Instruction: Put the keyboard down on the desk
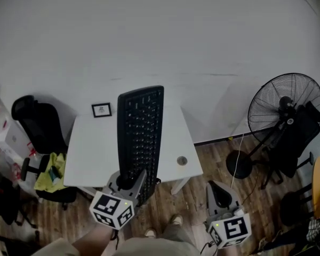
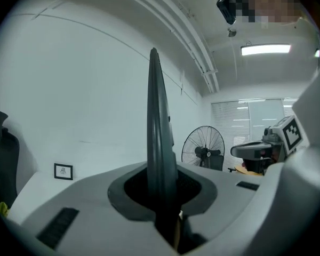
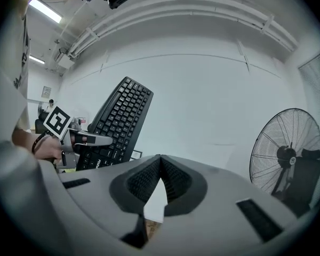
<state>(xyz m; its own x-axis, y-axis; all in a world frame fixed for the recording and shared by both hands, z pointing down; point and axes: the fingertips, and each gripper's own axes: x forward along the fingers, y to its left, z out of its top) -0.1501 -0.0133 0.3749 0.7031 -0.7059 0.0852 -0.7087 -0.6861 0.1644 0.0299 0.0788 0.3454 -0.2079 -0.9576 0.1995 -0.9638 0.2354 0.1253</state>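
As left gripper (image 1: 129, 183) clamps keyboard (image 1: 141, 132) (black), aloft

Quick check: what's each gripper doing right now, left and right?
Left gripper: shut on one end of the black rectangular keyboard.
Right gripper: jaws together, holding nothing.

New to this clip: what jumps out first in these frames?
The black keyboard stands out. The left gripper clamps its near end and holds it tilted up in the air over the white desk, not lying on it. The right gripper hangs shut and empty off the desk's near right corner, and a big floor fan stands at the right.
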